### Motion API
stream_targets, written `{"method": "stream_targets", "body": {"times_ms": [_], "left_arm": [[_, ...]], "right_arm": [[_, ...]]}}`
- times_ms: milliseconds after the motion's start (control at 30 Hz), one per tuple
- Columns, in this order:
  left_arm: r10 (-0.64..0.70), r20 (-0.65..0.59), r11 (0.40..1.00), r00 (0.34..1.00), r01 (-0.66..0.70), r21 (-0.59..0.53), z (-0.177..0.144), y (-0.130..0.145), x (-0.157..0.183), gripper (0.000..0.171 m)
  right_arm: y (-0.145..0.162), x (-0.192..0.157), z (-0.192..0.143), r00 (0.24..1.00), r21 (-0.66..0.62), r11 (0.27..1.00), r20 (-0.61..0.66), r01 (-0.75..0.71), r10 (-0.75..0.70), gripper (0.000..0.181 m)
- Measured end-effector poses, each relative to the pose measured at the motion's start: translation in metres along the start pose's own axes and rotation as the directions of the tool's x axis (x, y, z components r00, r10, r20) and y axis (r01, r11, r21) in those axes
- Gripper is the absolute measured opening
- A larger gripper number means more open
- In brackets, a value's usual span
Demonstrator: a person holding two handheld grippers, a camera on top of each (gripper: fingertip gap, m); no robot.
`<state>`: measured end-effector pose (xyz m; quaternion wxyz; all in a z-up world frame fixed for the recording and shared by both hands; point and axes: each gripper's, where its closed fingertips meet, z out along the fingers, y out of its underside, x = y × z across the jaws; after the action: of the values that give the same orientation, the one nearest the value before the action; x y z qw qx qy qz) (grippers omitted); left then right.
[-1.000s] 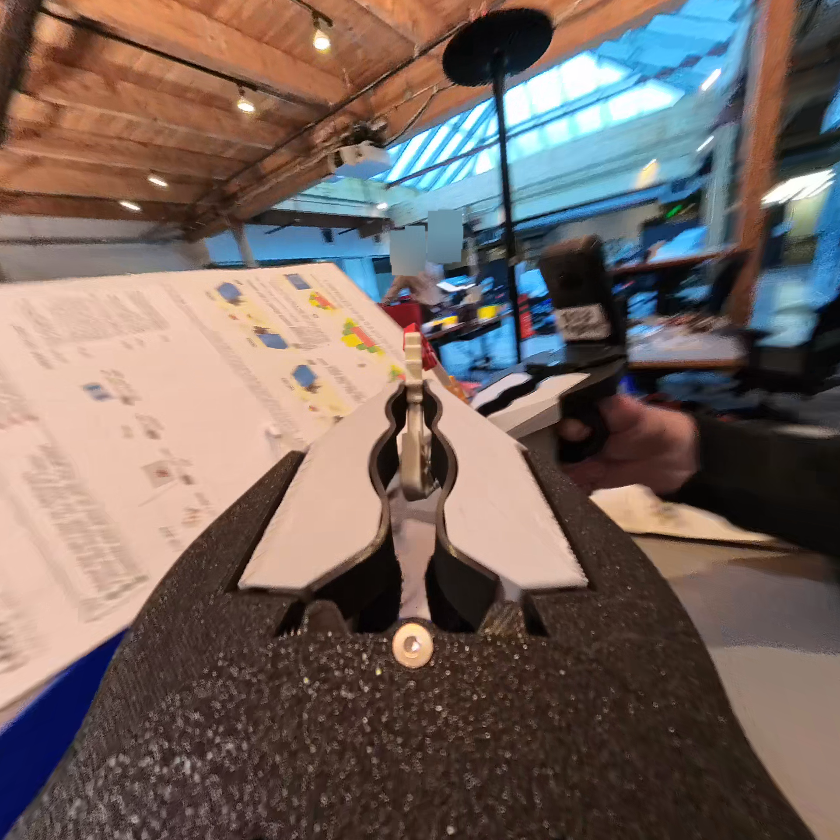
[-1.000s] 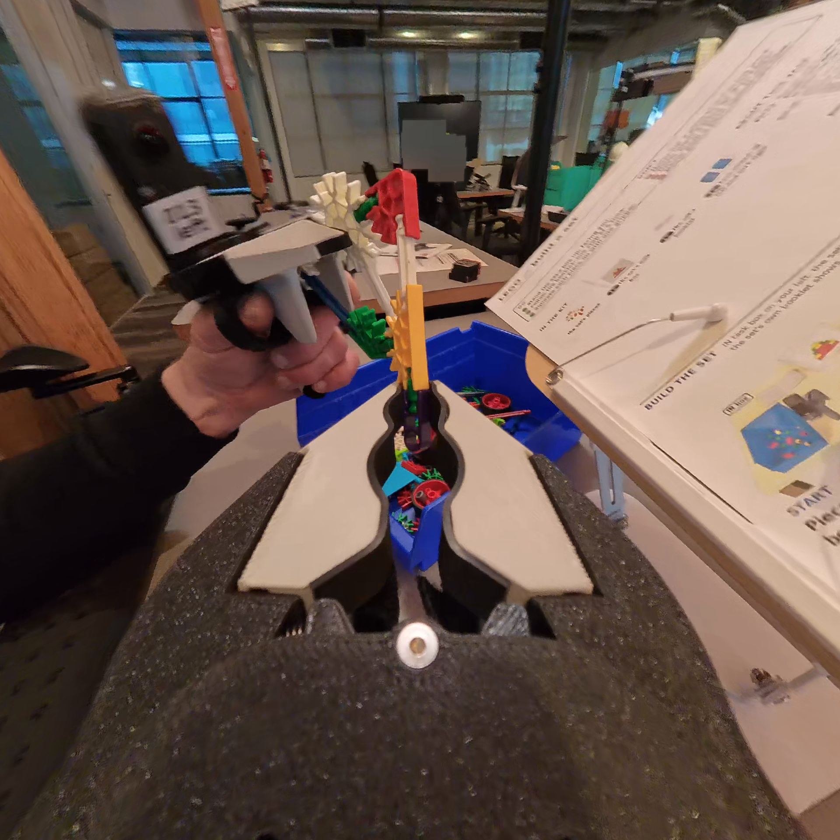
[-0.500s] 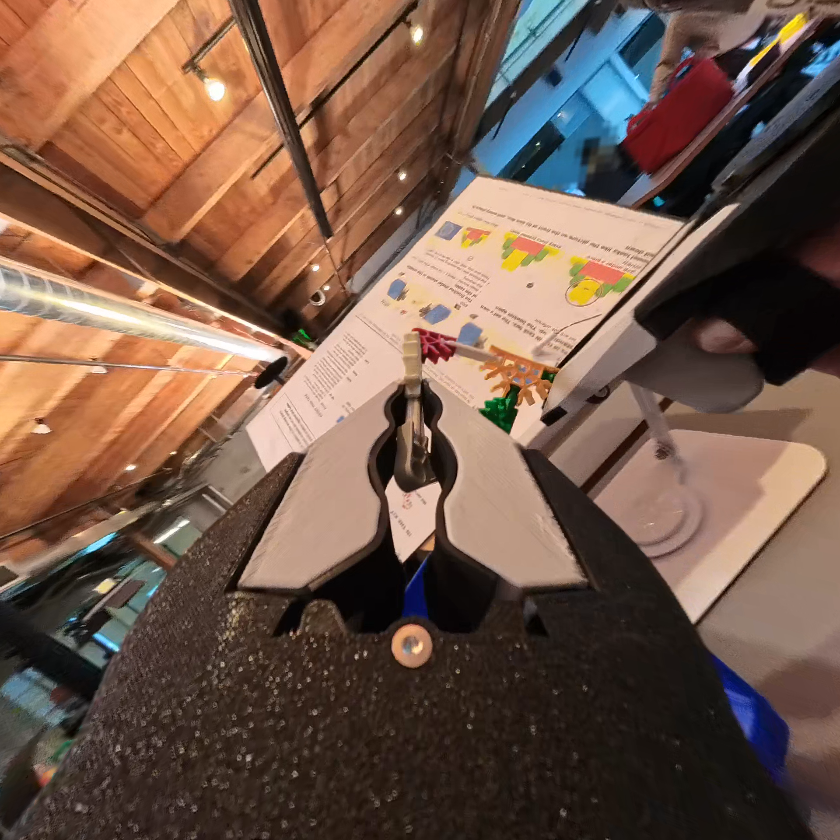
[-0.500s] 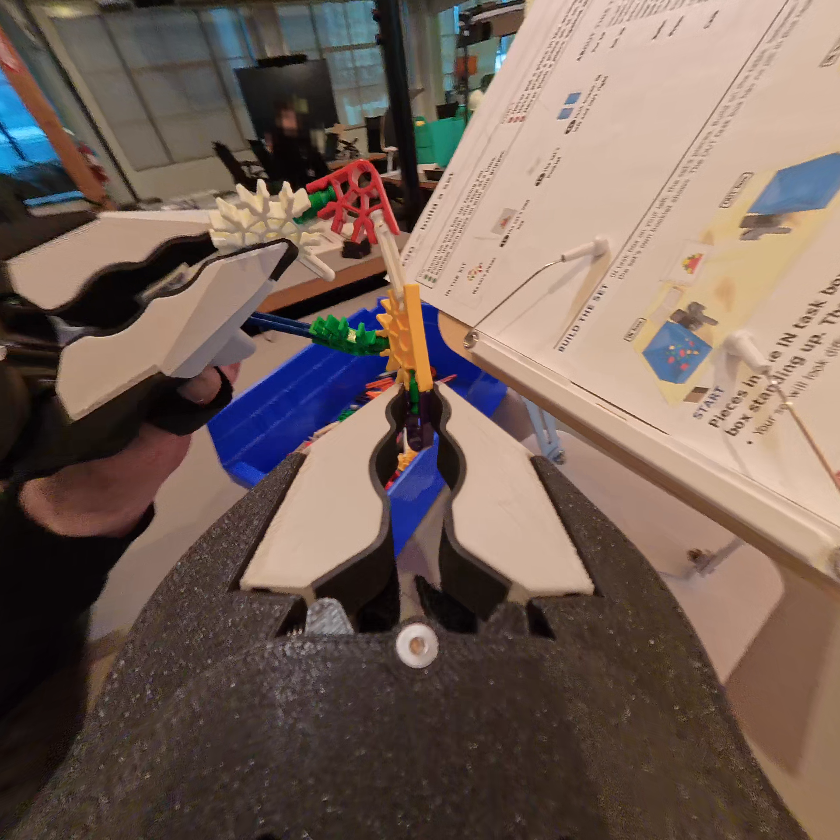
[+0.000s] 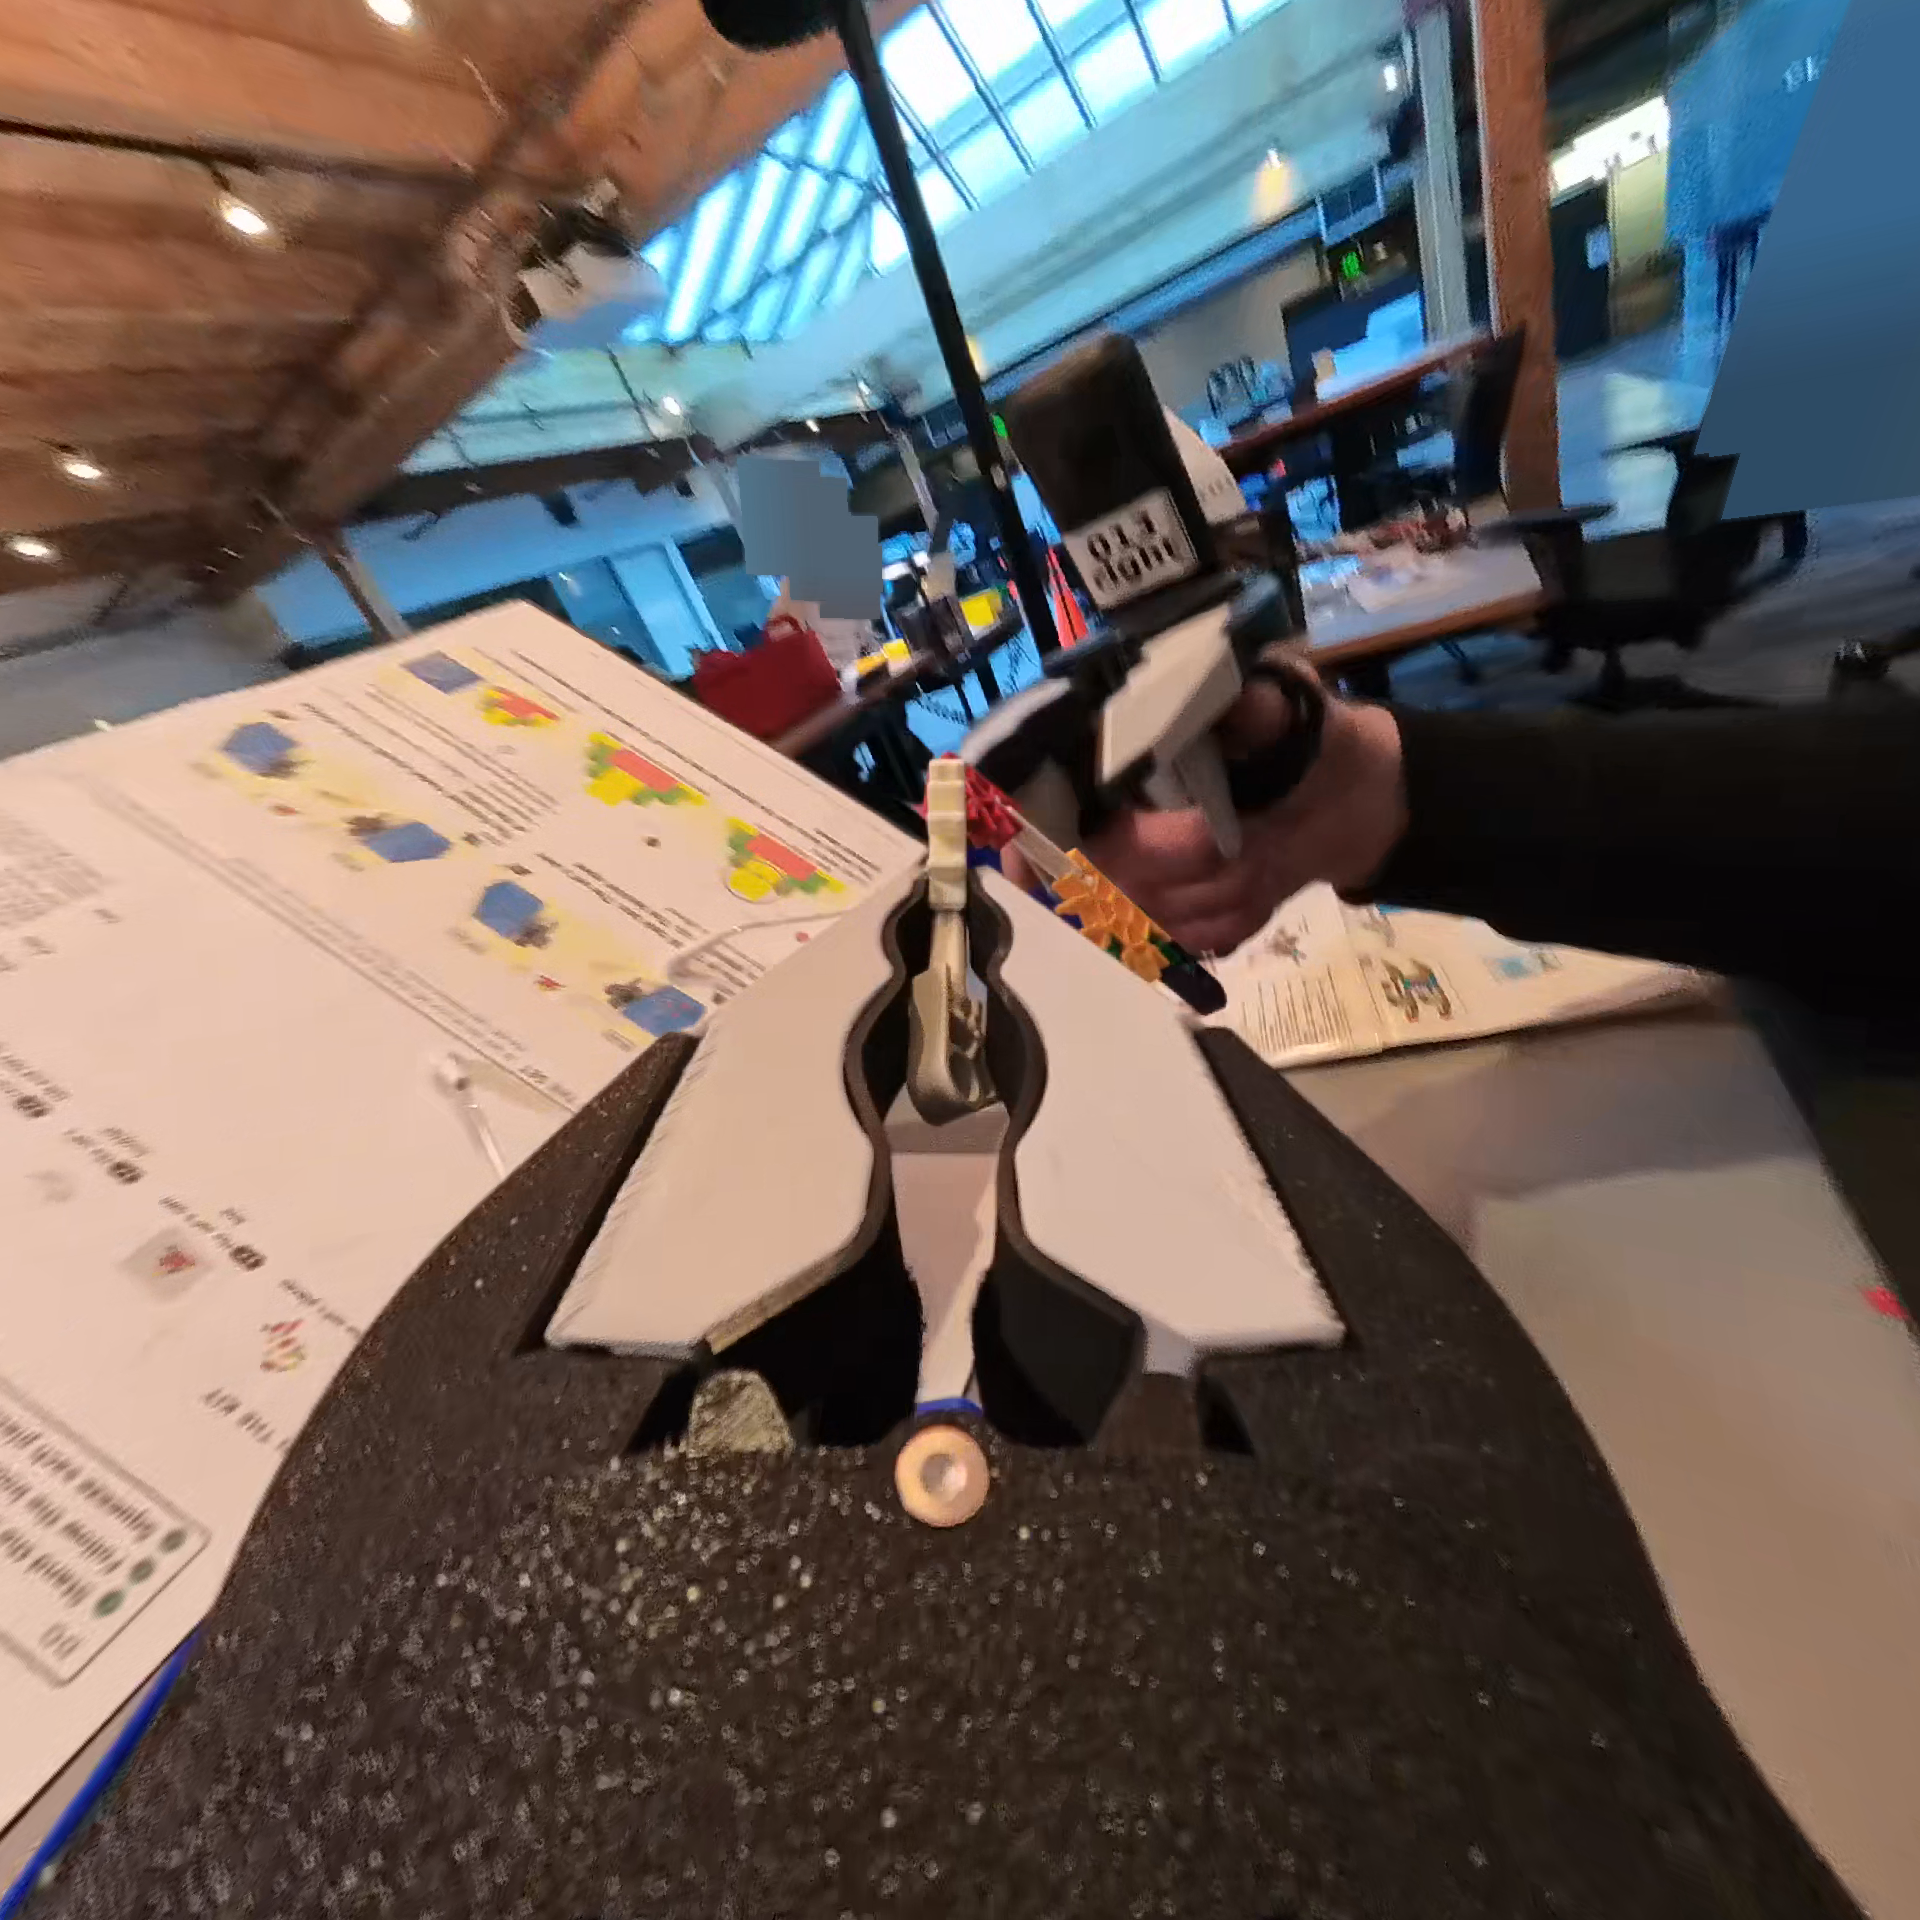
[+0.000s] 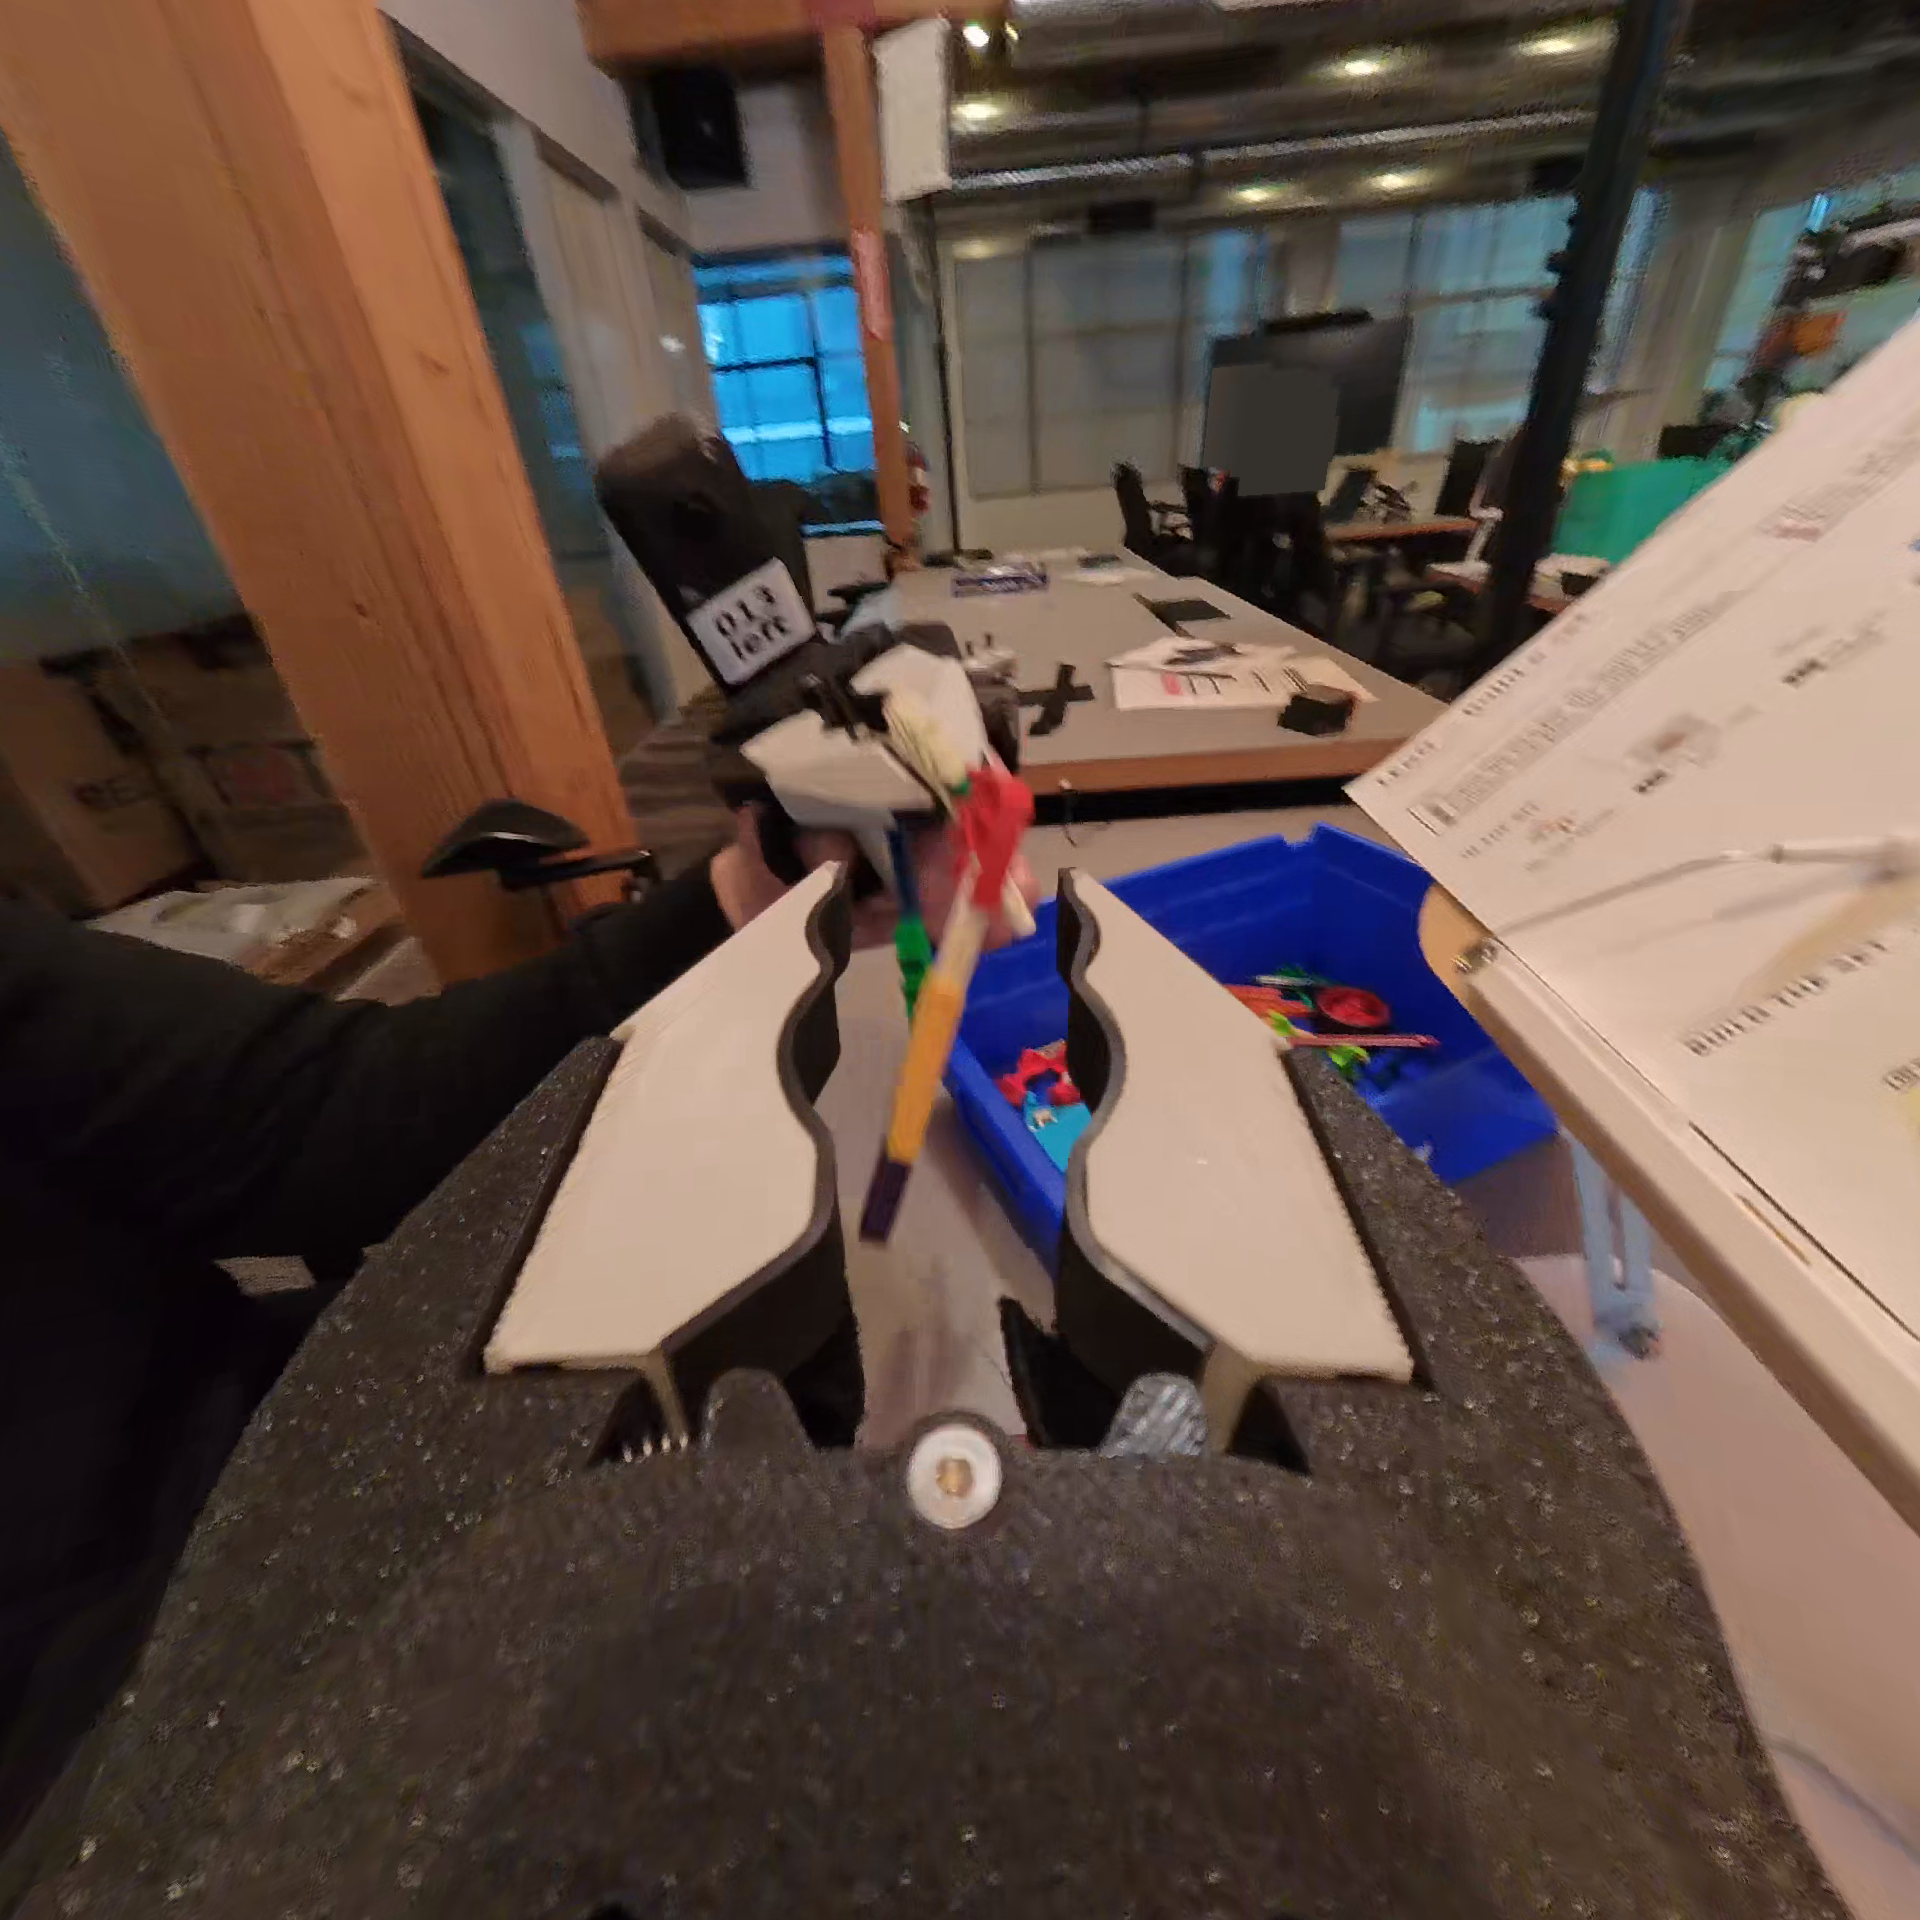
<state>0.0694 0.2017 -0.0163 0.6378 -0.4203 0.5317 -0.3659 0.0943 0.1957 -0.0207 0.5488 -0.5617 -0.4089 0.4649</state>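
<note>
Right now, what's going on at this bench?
A person holds a gripper in each hand. The left gripper is shut on the white connector of a small rod-and-connector toy assembly. The right gripper is open, its fingers on either side of the assembly's yellow and purple end, not gripping it. Behind sit a blue parts bin and a tilted instruction sheet.

Surroundings: bench area, open workshop.
Printed instruction sheet (image 5: 343,935) on a tilted board, wire clip (image 6: 1662,873) across it. Blue bin (image 6: 1299,894) just beside the board, below its edge, loose coloured plastic pieces (image 6: 1340,1006) inside. Open booklet (image 5: 1382,987) flat on grey tabletop (image 5: 1610,1247). Wooden post (image 6: 312,468), black pole (image 5: 935,301), red bag (image 5: 769,675), office chair (image 5: 1642,561) behind.
</note>
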Motion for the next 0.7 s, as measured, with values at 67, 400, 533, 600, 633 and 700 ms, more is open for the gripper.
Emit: {"method": "stream_targets", "body": {"times_ms": [67, 400, 533, 600, 633, 700], "left_arm": [[0.004, -0.048, 0.999, 0.999, -0.006, -0.043, 0.009, 0.008, 0.011, 0.004], [-0.086, 0.075, 0.996, 0.993, 0.088, -0.031, 0.020, 0.008, -0.010, 0.005], [-0.087, 0.206, 0.986, 0.975, 0.114, -0.122, 0.036, 0.024, -0.020, 0.003], [-0.103, 0.268, 0.982, 0.958, 0.140, -0.125, 0.042, 0.025, -0.025, 0.003], [-0.105, 0.307, 0.982, 0.946, 0.148, -0.120, 0.044, 0.024, -0.028, 0.003], [-0.096, 0.383, 0.981, 0.919, 0.153, -0.121, 0.045, 0.023, -0.034, 0.004]], "right_arm": [[0.004, 0.001, 0.002, 1.000, -0.026, 1.000, -0.019, 0.001, -0.001, 0.020], [-0.003, 0.030, 0.002, 0.887, -0.179, 0.949, -0.347, 0.258, -0.306, 0.007], [0.000, 0.057, -0.007, 0.724, -0.340, 0.885, -0.515, 0.319, -0.459, 0.002], [-0.004, 0.065, -0.011, 0.637, -0.392, 0.853, -0.571, 0.344, -0.519, 0.002], [-0.007, 0.069, -0.011, 0.572, -0.422, 0.831, -0.603, 0.363, -0.556, 0.002], [-0.014, 0.072, -0.011, 0.439, -0.467, 0.784, -0.653, 0.409, -0.617, 0.003]]}}
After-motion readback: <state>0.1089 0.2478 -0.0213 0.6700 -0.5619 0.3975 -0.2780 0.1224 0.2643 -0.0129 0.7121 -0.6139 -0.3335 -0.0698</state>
